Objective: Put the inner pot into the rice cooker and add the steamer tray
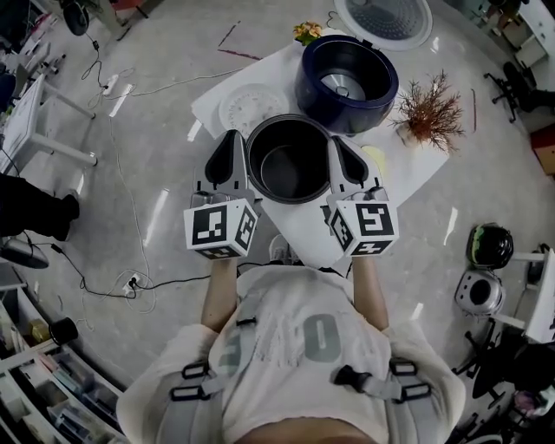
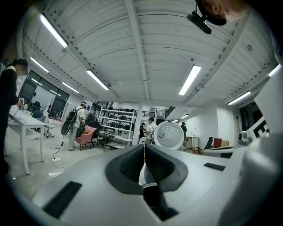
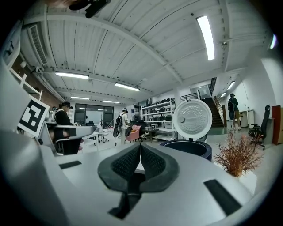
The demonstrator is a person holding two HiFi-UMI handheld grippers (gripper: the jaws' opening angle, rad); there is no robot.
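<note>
In the head view the dark inner pot [image 1: 288, 169] hangs over the white table [image 1: 305, 232], carried between both grippers. My left gripper [image 1: 233, 139] is shut on the pot's left rim, my right gripper [image 1: 340, 144] on its right rim. In each gripper view the pads [image 2: 132, 164] [image 3: 126, 162] meet in a thin slit. Beyond the pot stands the dark blue rice cooker [image 1: 347, 82] [image 3: 188, 148], empty, its round lid [image 1: 383, 19] [image 3: 192, 120] [image 2: 168, 135] raised. The white steamer tray [image 1: 251, 108] lies on the table, left of the cooker.
A dried reddish plant [image 1: 429, 113] [image 3: 236, 154] stands at the table's right end, a small yellow flower bunch [image 1: 307, 32] at the far edge. Cables [image 1: 130, 282] trail over the floor on the left. Several people stand by desks and shelves in the room.
</note>
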